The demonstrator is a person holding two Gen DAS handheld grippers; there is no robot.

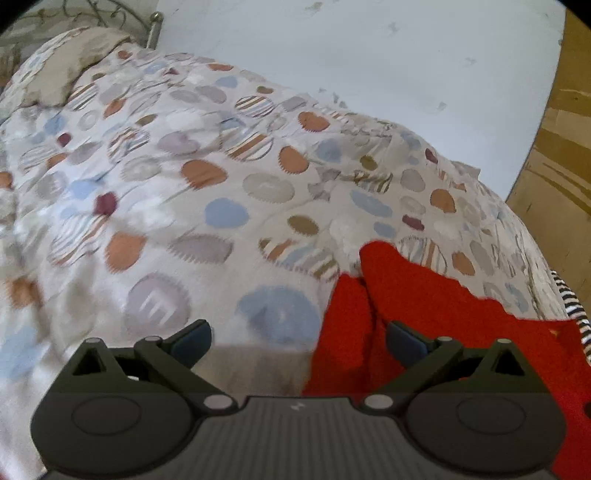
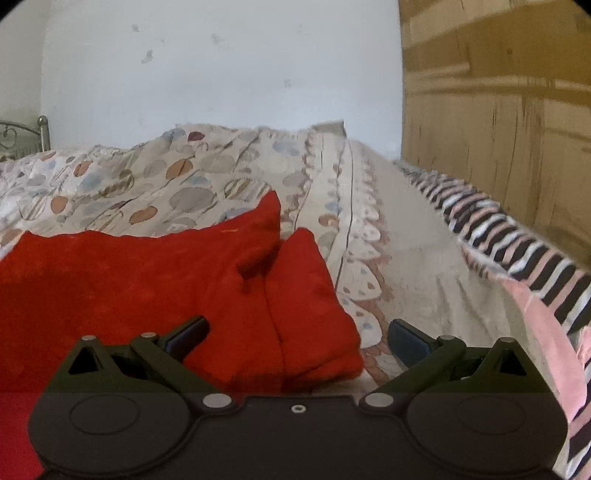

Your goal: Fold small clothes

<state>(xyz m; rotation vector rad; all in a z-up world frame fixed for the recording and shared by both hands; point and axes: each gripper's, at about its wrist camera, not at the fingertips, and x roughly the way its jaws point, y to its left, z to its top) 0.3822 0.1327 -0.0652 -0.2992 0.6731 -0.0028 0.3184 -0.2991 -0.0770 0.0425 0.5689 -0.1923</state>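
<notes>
A red garment (image 1: 424, 314) lies on the patterned bedspread (image 1: 184, 192). In the left wrist view it fills the lower right, and its left edge runs down between the fingers of my left gripper (image 1: 297, 341). That gripper stands wide open; the pads do not press on the cloth. In the right wrist view the red garment (image 2: 166, 288) spreads across the left and middle, with a folded flap ending at its right edge. My right gripper (image 2: 297, 339) is also wide open and straddles that right edge, one fingertip (image 2: 188, 334) over the red cloth, the other over the sheet.
A black, white and pink striped cloth (image 2: 517, 258) lies along the bed's right side. A wooden wardrobe (image 2: 498, 110) stands behind it. A pillow (image 1: 62, 70) and a metal bed frame (image 1: 155, 29) are at the far left, before a pale wall.
</notes>
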